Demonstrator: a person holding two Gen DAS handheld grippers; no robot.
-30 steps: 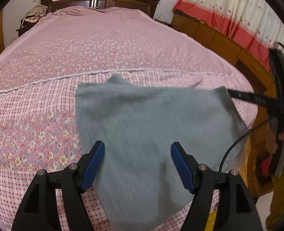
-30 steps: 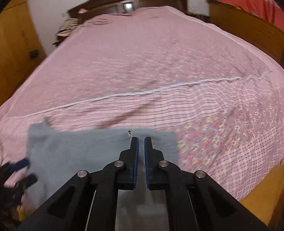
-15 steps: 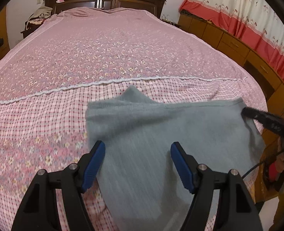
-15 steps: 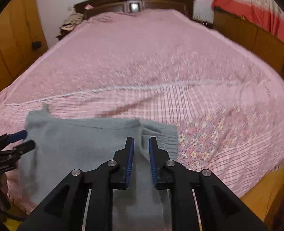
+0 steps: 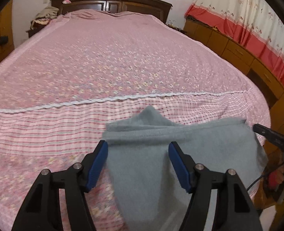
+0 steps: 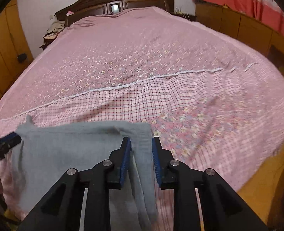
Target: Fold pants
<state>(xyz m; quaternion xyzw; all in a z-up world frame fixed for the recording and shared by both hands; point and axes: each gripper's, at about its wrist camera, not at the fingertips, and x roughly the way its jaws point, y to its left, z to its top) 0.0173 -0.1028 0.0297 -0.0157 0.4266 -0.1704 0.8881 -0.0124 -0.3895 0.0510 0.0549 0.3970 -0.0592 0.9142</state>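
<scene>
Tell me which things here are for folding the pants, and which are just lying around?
For the job:
- grey pants on the pink bedspread
- left tool, open over them
- right tool, just been opening, pants edge between its jaws

Just lying about:
- heap of clothes by the headboard
- curtain
- wooden cabinets

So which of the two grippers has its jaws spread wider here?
The left gripper: its blue pads stand far apart over the grey pants. The right gripper has only a narrow gap, just opened, with the pants' waistband edge lying between its pads.
</scene>
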